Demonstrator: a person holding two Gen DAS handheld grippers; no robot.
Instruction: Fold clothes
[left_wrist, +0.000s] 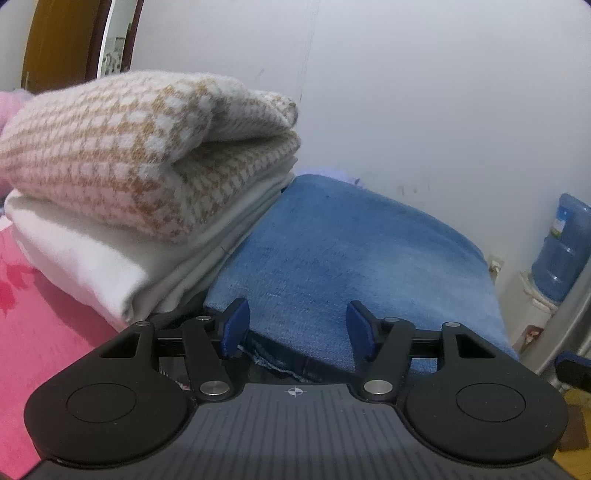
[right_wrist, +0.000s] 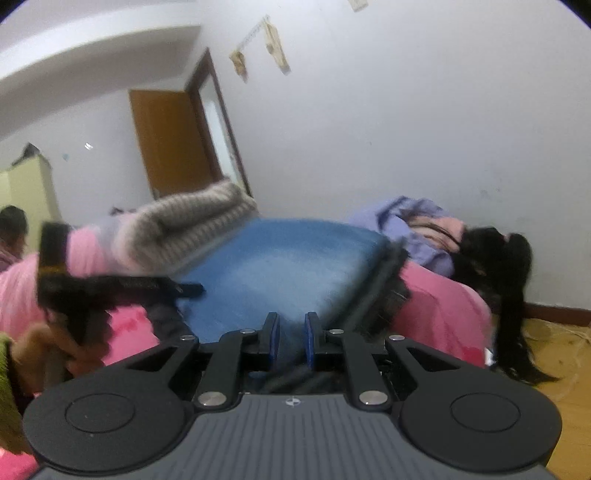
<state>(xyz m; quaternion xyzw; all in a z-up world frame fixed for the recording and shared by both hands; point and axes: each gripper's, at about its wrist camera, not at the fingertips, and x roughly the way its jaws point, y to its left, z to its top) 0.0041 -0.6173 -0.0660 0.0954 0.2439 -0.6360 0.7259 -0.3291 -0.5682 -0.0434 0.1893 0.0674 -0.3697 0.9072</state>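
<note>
Ahead of the left gripper (left_wrist: 295, 326), folded jeans (left_wrist: 354, 251) lie flat on the pink bedding (left_wrist: 48, 332); its jaws stand half open around the near edge, nothing clamped. Up-left, a checked sweater (left_wrist: 122, 147) is already stacked on white cloth (left_wrist: 85, 254). The right gripper (right_wrist: 291, 338) is nearly closed, denim between its pads, apparently pinched. A purple garment (right_wrist: 410, 229) beyond, to the right, looks unfolded.

A home bedroom: folded clothes (left_wrist: 122, 155) stacked on a pink bedsheet (left_wrist: 44, 332), wooden door (right_wrist: 170, 144), water jug (left_wrist: 563, 251).
</note>
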